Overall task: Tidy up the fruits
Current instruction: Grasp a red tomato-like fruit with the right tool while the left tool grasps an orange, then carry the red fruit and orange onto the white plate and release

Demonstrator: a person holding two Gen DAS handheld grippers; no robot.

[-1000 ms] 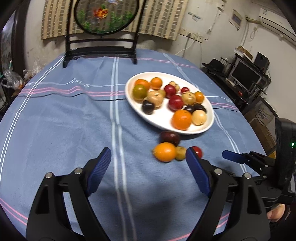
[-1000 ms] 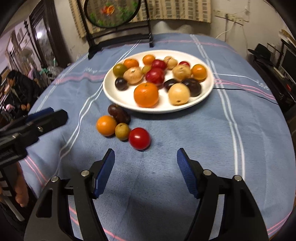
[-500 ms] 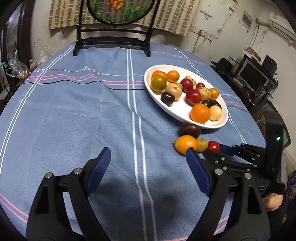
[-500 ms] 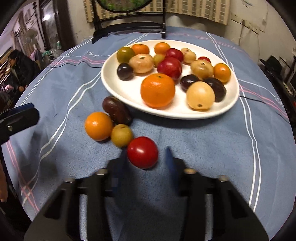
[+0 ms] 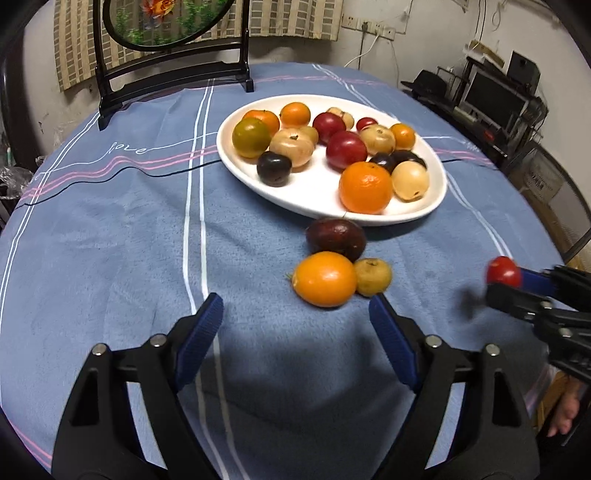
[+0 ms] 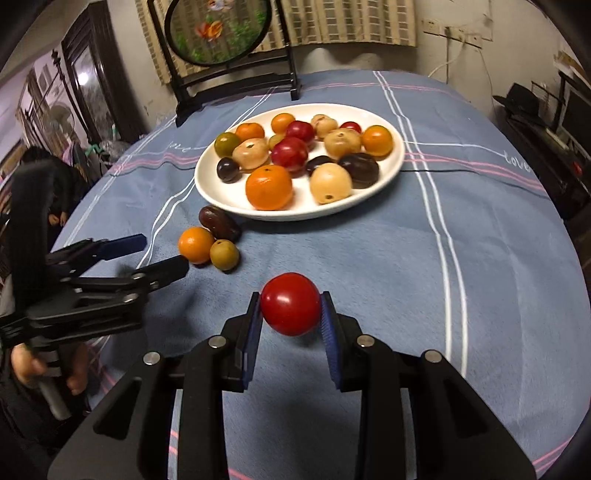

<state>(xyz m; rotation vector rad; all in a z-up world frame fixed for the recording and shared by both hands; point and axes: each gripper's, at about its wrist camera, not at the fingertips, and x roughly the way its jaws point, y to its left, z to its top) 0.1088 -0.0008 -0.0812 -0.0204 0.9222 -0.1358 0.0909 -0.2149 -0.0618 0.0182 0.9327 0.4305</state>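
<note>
My right gripper (image 6: 291, 312) is shut on a red tomato (image 6: 290, 303) and holds it above the blue cloth, in front of the white plate (image 6: 384, 181) full of several fruits. The tomato also shows in the left wrist view (image 5: 503, 272). On the cloth lie an orange (image 5: 324, 278), a small yellow-green fruit (image 5: 373, 276) and a dark brown fruit (image 5: 335, 239), just before the plate (image 5: 236, 162). My left gripper (image 5: 295, 328) is open and empty, a little short of the orange.
A black stand with a round painted screen (image 6: 218, 29) stands at the table's far edge. The round table's edge (image 6: 576, 258) curves away on the right. Shelves with electronics (image 5: 495, 99) stand beyond the table.
My right gripper closed on the red tomato and lifted it off the cloth, away from the other loose fruits. My left gripper moved closer to the orange.
</note>
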